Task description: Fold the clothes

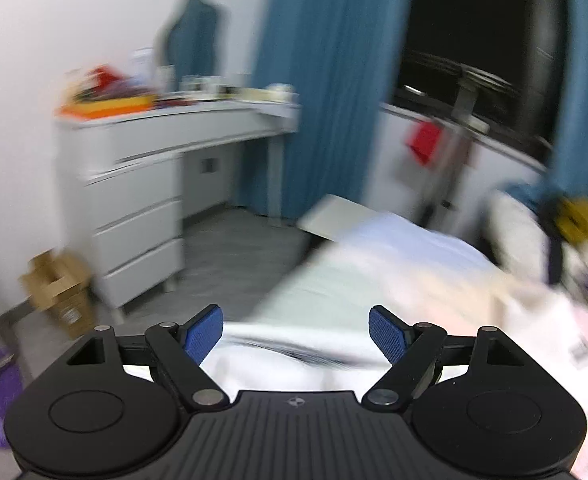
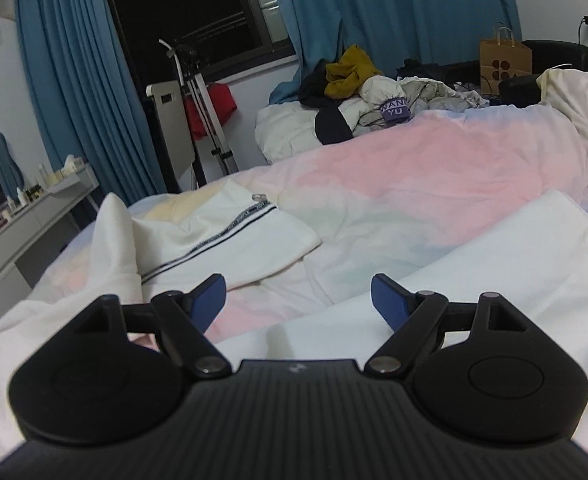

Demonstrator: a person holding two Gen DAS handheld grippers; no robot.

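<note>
A white garment with a dark striped trim lies rumpled on the pastel bedcover, one part of it folded over. More white cloth stretches to the right, below my right gripper. That gripper hovers over the bed, open, with nothing between its blue pads. The left wrist view is motion-blurred. There my left gripper is open and empty above white cloth near the bed's edge, facing the room.
A heap of clothes lies at the bed's far end, beside a brown paper bag. A white dresser with clutter on top stands left of the bed, a cardboard box beside it. Blue curtains flank a dark window.
</note>
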